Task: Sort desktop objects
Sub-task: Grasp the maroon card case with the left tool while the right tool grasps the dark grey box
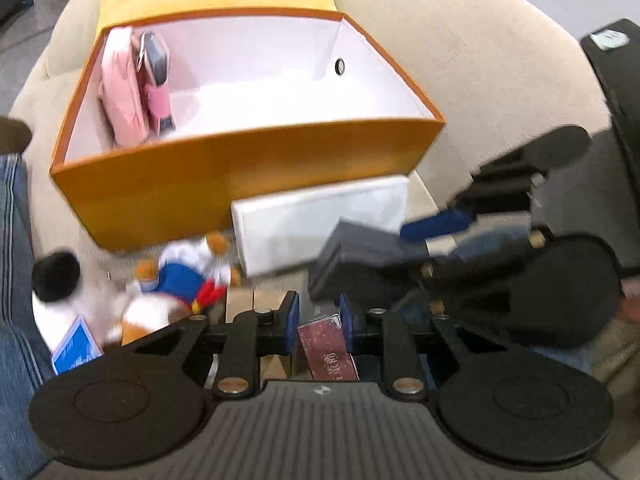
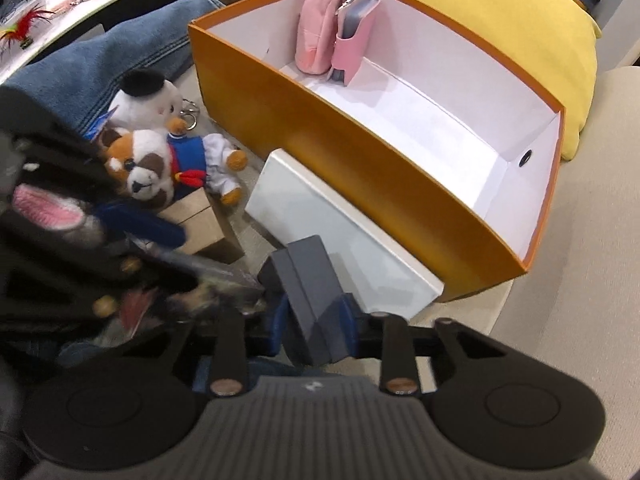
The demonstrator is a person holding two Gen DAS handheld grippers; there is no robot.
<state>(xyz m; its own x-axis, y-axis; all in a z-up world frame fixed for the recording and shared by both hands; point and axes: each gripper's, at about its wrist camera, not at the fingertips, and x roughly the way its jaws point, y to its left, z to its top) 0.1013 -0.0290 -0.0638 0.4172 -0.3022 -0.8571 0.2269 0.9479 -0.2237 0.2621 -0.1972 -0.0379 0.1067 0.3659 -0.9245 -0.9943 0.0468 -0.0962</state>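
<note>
Left wrist view motion-blurred. Left gripper jaws pinch a dark-red printed booklet, lower end hidden behind the gripper body. Right gripper jaws pinch a matte grey rectangular box, near end cut off. Both just near of the glossy orange cardboard box, white inside, holding a pink fabric pouch at its left end.

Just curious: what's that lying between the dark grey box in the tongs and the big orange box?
A flat white box lies there, against the orange box wall; the right wrist view shows it best.
</note>
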